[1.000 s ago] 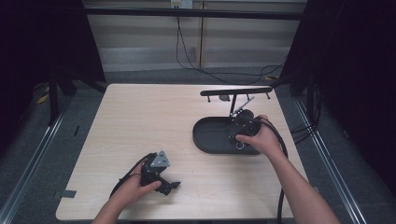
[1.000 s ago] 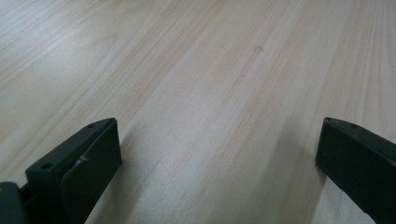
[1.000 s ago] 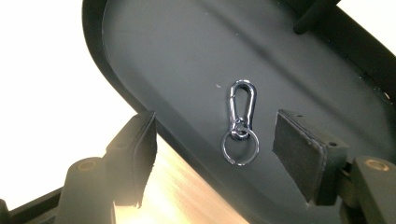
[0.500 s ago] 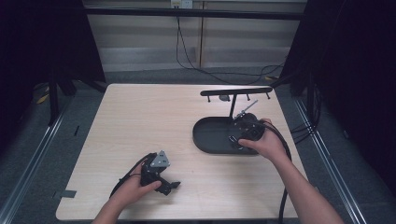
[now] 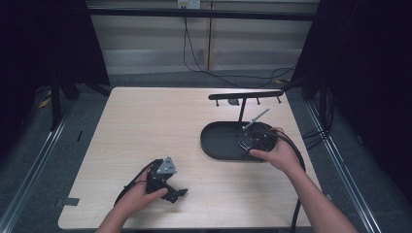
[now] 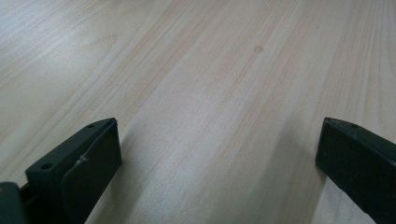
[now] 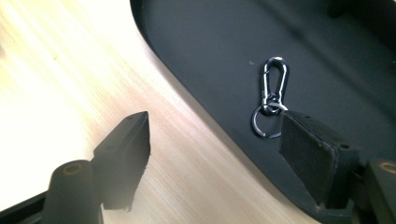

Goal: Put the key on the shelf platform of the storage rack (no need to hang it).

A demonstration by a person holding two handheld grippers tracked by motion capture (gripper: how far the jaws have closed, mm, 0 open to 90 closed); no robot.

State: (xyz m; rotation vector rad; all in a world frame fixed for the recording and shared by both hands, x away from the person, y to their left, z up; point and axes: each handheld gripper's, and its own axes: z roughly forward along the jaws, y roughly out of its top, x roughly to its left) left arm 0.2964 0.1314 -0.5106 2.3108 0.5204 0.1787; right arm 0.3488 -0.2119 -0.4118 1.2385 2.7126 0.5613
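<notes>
**Clip on tray, both grippers released**

A silver snap clip [image 7: 274,81] with a split ring [image 7: 262,122] linked to its lower end lay flat on the floor of a black oval tray [image 7: 196,56]. In the right gripper view the ring sat just beside the inner face of one jaw, partly hidden by it; whether the two touched could not be told. The clip itself lay clear of both jaws.

The right gripper [image 7: 215,135] stood released, jaws wide apart. One jaw was over the tray floor near the ring, the other over the bare wood outside the tray rim, so the rim ran between them. In the high view the right gripper [image 5: 257,138] was seen over the near right part of the tray [image 5: 218,141], held by the person's right hand [image 5: 277,155], with its cable trailing toward the near edge.

A black stand [image 5: 245,96], a thin post carrying a horizontal bar with small pegs, rose at the far side of the tray.

The tray rested on the right half of a light wooden counter [image 5: 145,121].

The left gripper [image 5: 167,187] sat low near the front left of the counter, well apart from the tray, held by the left hand [image 5: 141,196]. In the left gripper view the left gripper [image 6: 217,154] was released, jaws wide apart, with plain wood between them.
</notes>
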